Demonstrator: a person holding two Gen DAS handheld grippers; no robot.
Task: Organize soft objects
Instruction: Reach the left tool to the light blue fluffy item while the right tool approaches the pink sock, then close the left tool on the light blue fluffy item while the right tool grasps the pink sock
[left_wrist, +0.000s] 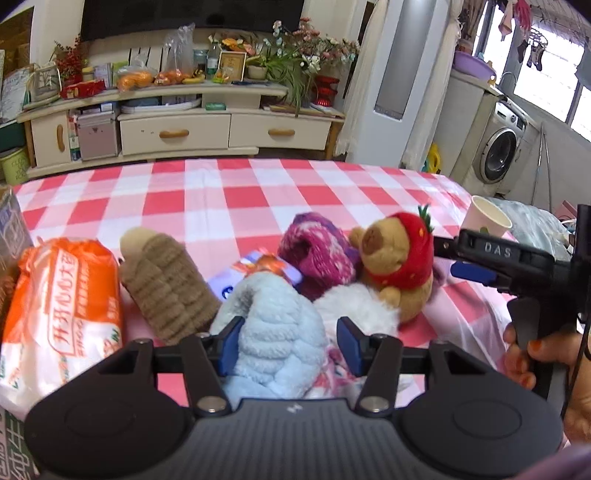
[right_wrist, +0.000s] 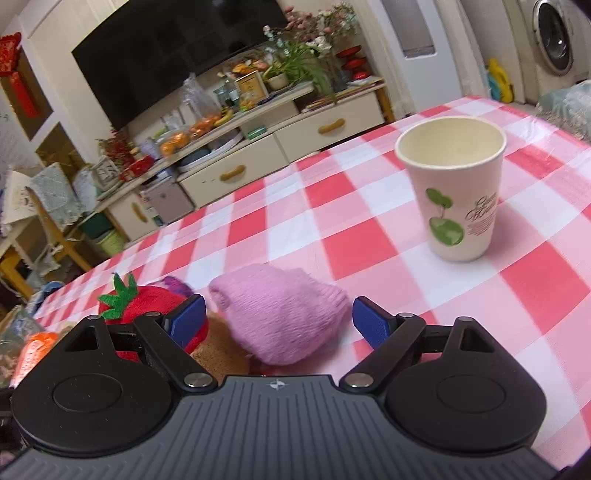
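Fluffy pale-blue fabric (left_wrist: 273, 332) lies bunched on the red-and-white checked table (left_wrist: 221, 195), between the jaws of the left gripper (left_wrist: 290, 341); whether both pads press it I cannot tell. The right gripper (right_wrist: 279, 319), jaws apart, straddles a pink knitted sock (right_wrist: 280, 314) beside a strawberry-hooded teddy bear (left_wrist: 399, 258). A white paper cup (right_wrist: 456, 192) stands farther off.

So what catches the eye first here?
The soft pile on the checked cloth: a bear in a strawberry hood, with the left gripper around a pale blue fleece. In the right view, a pink sock lies between the open right gripper fingers, a paper cup upright beyond.
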